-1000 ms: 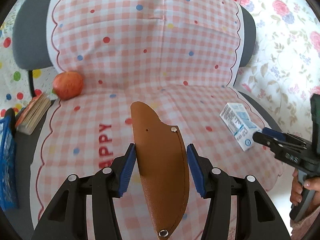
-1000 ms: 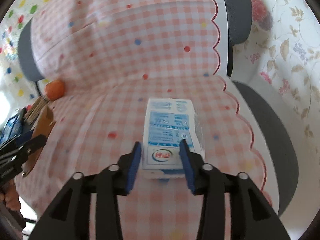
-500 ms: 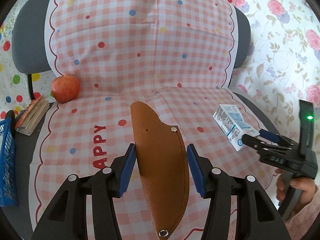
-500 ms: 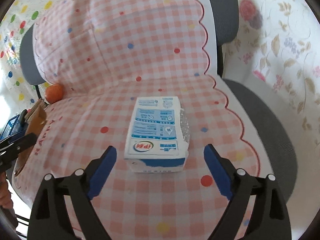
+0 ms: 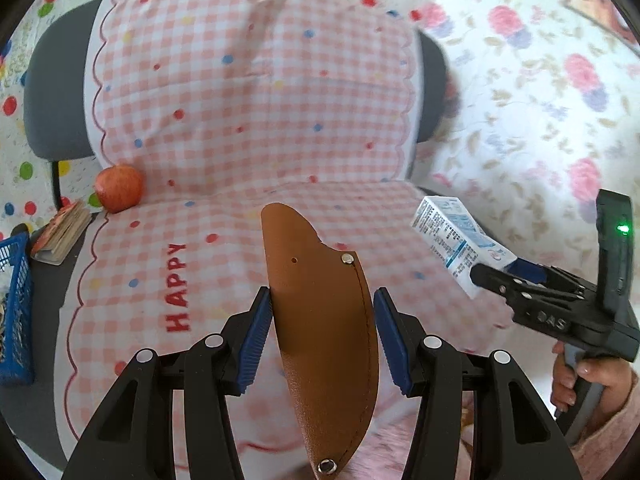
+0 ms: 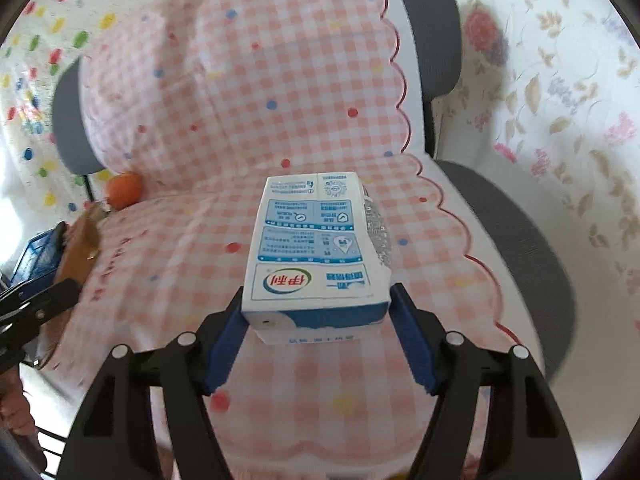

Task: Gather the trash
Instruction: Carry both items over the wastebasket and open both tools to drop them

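Milk carton [image 6: 318, 252]: white and blue, lifted clear of the chair seat, pinched at its near end between the right gripper's pads; seen from the left wrist view as well, poking up and away from those jaws.
Right gripper [image 6: 316, 320]: jaws have just been closing, carton between them; both blue pads now flat on the carton's sides, set fairly wide to suit its width.
Leather sheath [image 5: 320, 320]: brown, curved, riveted, standing between the left gripper's pads, tip pointing away, lower end hanging past the jaws.
Left gripper [image 5: 322, 332]: about half open; left pad touching the sheath's edge, right pad looks just beside the other edge with a thin gap, so grip judged light, though sheath appears carried.
Risk, carton: hold sits only on the near end, most of the body sticking out ahead; likely to pivot or slip out on a quick swing; torn corner on its right side may crush under a harder squeeze and could drip if anything is left inside.
Risk, sheath: thin and smooth, caught by its edges; could twist flat and slide out downward.
Risk, sorting: sheath, apple [image 5: 119, 193] and booklet [image 5: 62, 230] hardly look like trash; wrong items might land in the bin.
Blue basket [image 5: 16, 304]: at far left beside the chair, perhaps the drop spot; cannot tell.
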The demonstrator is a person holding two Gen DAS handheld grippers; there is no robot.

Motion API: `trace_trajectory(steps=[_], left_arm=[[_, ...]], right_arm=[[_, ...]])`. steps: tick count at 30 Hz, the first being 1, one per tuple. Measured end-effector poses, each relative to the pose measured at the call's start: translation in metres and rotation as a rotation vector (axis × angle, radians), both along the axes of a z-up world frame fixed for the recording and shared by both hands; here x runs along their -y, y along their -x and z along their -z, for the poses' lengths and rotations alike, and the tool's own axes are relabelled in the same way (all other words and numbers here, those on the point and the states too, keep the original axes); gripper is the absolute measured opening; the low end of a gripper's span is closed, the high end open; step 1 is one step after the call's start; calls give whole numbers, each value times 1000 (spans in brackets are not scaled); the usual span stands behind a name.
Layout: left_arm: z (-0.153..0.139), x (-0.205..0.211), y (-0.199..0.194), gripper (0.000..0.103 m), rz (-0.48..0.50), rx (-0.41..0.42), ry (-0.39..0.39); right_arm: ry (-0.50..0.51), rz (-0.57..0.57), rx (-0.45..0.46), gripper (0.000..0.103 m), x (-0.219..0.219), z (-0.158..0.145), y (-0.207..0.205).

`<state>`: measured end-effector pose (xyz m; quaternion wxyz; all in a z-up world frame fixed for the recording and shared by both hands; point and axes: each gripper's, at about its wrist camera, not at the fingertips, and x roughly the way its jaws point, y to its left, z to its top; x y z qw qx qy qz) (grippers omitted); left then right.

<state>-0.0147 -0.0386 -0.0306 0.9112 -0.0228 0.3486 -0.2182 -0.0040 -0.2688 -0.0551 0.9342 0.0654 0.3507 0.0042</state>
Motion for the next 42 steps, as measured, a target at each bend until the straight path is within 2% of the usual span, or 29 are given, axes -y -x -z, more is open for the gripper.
trace_trajectory(steps=[3,7,18,24,30,31,32,34,37,42], left_arm=[[-2,14,30,52,66,24,26],[5,40,61,52,170,22,30],[38,122,125,53,432,-30,8],[41,155,138,53,508,-41,12],[46,186,136,54,538,-31,-12],[48,192,135,57,533,-24,-22],[50,194,134,68,536,-21,-27],[52,195,135,82,526,-11,-51],[49,189,135,82,516,4,-66],[39,170,128,82,468,2,-39]], right_arm=[[15,0,24,69,-2,-11,43],[27,51,43,69,2,-11,102],[36,295,5,69,43,18,219],[2,351,-21,69,64,31,246],[-26,376,-22,70,87,38,251],[-27,377,-24,70,91,41,249],[-30,375,-31,70,94,44,248],[-39,380,-55,72,98,51,247],[-36,393,-51,75,101,51,253],[-26,428,-9,75,105,37,265]])
